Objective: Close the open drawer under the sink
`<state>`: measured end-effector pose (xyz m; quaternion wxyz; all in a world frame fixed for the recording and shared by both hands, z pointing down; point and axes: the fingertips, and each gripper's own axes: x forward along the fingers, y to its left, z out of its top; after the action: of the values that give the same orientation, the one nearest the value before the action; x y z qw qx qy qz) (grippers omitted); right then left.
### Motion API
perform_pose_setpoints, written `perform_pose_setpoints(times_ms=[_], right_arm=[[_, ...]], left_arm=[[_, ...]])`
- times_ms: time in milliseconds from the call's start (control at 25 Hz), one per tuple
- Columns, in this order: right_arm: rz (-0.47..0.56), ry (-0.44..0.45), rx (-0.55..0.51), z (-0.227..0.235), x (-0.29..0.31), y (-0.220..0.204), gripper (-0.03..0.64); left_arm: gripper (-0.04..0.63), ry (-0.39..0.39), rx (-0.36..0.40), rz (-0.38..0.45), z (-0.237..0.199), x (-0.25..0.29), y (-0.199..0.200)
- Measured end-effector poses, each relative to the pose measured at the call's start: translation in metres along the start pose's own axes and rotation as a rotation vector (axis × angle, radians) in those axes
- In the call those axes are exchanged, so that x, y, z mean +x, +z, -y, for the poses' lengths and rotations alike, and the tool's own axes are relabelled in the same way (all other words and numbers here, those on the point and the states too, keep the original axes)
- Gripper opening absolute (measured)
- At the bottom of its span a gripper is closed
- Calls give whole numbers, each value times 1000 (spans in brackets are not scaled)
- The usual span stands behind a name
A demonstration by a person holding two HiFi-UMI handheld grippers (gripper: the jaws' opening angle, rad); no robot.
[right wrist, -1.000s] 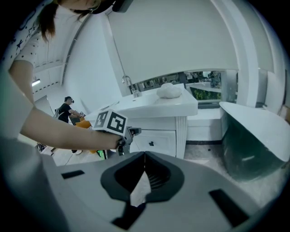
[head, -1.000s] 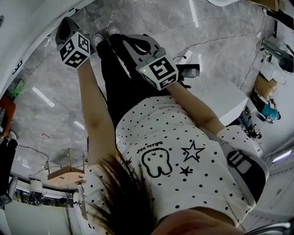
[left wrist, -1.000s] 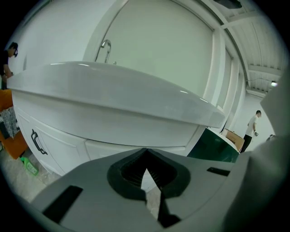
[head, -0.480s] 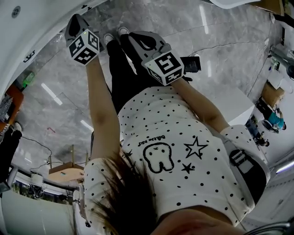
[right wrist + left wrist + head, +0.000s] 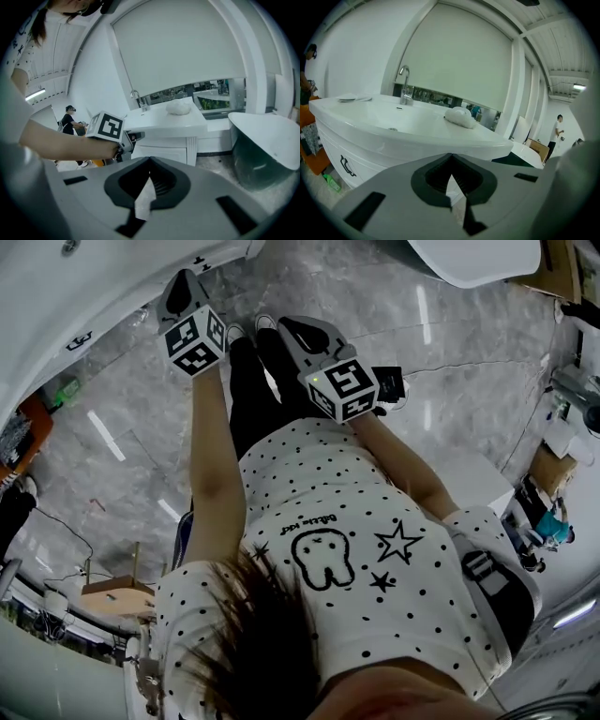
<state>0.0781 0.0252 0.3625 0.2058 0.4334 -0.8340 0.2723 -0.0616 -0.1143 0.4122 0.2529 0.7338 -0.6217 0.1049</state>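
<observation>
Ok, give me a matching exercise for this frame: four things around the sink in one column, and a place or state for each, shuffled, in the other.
Things:
1. faucet
2. white bundle
3. green item
4. left tongs

Places or states:
A. on the floor beside the cabinet
B. shut, nothing between them
C. upright behind the basin
D. lying on the countertop, right of the faucet in the left gripper view

Pairs: 1-C; 2-D; 3-A; 4-B
</observation>
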Motion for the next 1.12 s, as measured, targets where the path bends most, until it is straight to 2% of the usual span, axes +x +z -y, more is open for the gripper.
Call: perform_pose_setpoints(times_ms=[640,1120], right_arm=[[101,-20,-38,0,-9,43,14],[153,-15,-54,-4,-9,70,14]], left_arm=[[5,-4,37,69,8,-57,36],[5,-30,84,134,20,-72,74]])
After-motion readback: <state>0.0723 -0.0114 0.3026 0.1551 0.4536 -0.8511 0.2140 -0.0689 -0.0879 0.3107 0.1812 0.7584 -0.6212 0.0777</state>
